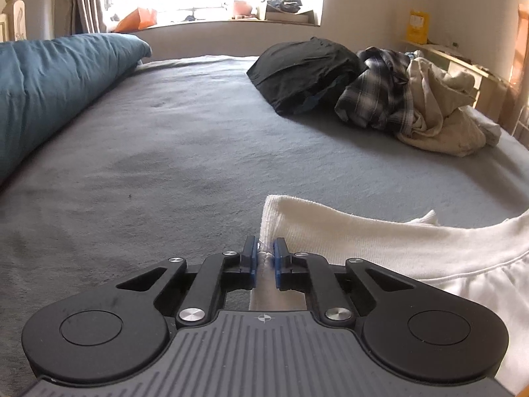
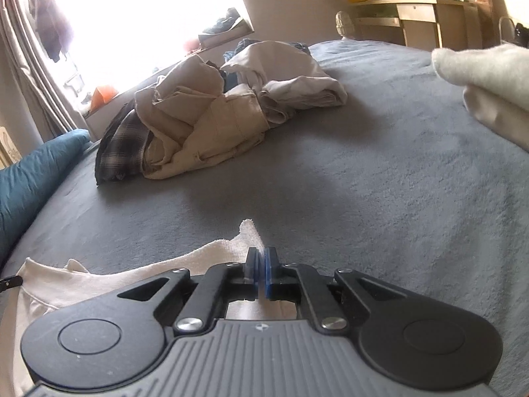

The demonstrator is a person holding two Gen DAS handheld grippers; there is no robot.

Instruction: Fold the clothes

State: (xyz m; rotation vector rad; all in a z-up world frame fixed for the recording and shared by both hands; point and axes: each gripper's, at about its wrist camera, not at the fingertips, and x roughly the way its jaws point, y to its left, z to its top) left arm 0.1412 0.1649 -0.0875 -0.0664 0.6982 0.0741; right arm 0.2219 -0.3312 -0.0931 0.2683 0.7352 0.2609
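A white shirt (image 1: 396,248) is being held at the near edge of the grey bed (image 1: 198,132): one corner is being pinched by the left gripper (image 1: 264,251), the other by the right gripper (image 2: 262,261). Unfolded clothes (image 2: 198,115) are being left piled toward the far edge.

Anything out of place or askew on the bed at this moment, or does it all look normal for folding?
Nothing stands out as damaged or spilled. The left gripper and right gripper each pinch an edge of the white garment. A crumpled pile of plaid and beige clothes waits unfolded on the grey bed cover, as expected.
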